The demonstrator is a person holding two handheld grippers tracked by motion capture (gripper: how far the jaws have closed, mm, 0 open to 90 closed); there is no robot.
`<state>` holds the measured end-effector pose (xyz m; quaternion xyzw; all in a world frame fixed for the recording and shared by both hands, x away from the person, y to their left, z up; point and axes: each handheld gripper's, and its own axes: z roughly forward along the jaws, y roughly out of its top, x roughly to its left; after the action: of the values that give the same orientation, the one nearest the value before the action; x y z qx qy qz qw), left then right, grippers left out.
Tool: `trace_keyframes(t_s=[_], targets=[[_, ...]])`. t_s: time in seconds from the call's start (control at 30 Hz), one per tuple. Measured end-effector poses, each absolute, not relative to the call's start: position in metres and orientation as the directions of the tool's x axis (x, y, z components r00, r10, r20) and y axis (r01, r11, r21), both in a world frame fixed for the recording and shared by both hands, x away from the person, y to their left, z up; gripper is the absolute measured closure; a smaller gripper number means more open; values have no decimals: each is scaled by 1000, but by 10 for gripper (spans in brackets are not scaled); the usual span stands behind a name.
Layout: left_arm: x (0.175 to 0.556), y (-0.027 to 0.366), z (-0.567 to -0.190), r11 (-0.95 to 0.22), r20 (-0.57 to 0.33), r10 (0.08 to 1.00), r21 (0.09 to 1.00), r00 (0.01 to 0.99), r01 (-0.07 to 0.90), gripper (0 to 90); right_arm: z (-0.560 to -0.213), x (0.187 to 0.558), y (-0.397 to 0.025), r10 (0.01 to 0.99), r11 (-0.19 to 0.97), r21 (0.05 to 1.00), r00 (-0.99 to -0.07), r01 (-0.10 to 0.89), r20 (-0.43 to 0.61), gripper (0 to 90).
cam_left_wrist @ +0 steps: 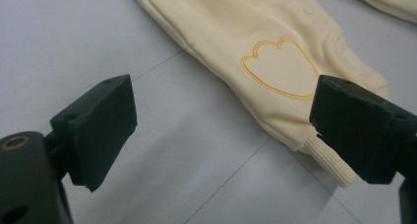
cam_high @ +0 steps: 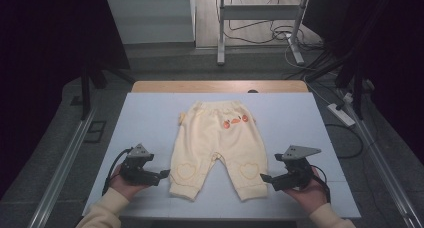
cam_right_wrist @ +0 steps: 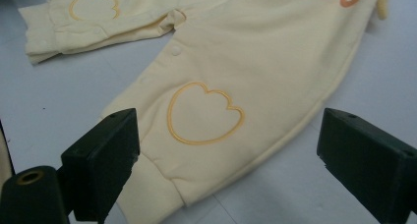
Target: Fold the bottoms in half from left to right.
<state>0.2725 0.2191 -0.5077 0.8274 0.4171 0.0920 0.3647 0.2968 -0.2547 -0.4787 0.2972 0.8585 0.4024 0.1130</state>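
A pair of small pale-yellow baby pants (cam_high: 217, 143) lies flat on the white table (cam_high: 150, 118), waistband far, legs toward me, with an orange heart outline on each knee and an orange motif near the waist. My left gripper (cam_high: 164, 175) is open beside the outer edge of the left leg cuff (cam_left_wrist: 327, 157). In the left gripper view that leg (cam_left_wrist: 275, 71) lies between and beyond the jaws. My right gripper (cam_high: 265, 178) is open next to the right leg's cuff. The right gripper view has the heart patch (cam_right_wrist: 204, 113) between the wide-apart jaws.
The white table top has bare room on both sides of the pants. A wooden strip (cam_high: 220, 86) borders its far edge. Beyond stand a metal frame (cam_high: 260, 18), floor cables and a power strip (cam_high: 341, 114) at the right.
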Motion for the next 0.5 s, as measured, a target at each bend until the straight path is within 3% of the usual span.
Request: trace_keyframes(t_s=[0.5], targets=[[273, 221, -508, -384, -152, 758, 682, 634, 622, 106, -484, 296, -192, 490, 567, 743, -870, 355, 41, 95]])
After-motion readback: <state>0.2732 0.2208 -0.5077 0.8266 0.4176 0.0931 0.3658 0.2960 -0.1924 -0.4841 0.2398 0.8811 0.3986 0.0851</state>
